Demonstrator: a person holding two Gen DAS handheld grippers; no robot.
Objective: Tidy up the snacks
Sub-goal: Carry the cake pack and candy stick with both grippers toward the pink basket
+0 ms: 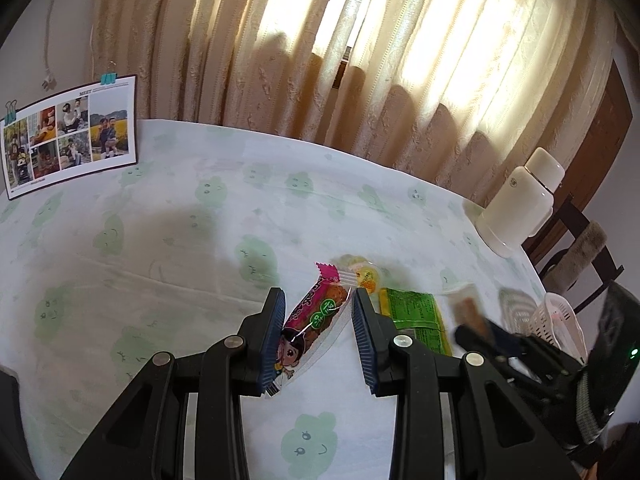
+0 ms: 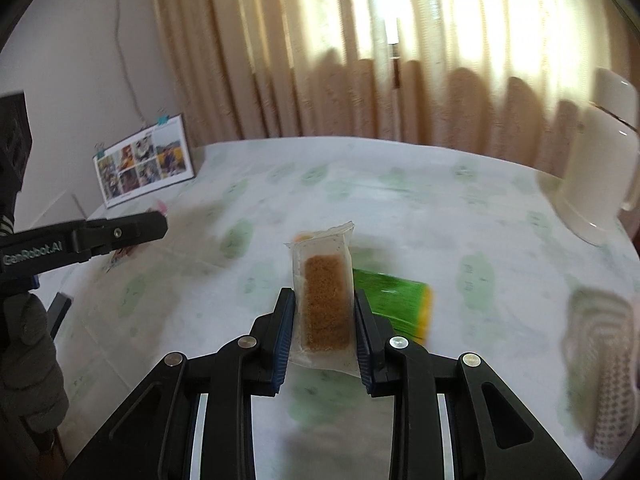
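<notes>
Both grippers are loaded: left gripper (image 1: 318, 322) pinches the pink cartoon-printed snack wrapper (image 1: 316, 316) over the table, right gripper (image 2: 324, 320) clamps the clear packet of brown cake (image 2: 325, 304) (lifted, mid-carry). Next probably the white mesh plastic basket (image 2: 604, 376).

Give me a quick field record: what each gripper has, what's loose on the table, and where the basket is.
left gripper: shut on pink snack bar
right gripper: shut on clear packet with brown bar, lifted off table
loose on table: green packet, yellow jelly cup
basket: white, far right table edge
other: white flask, photo card
</notes>
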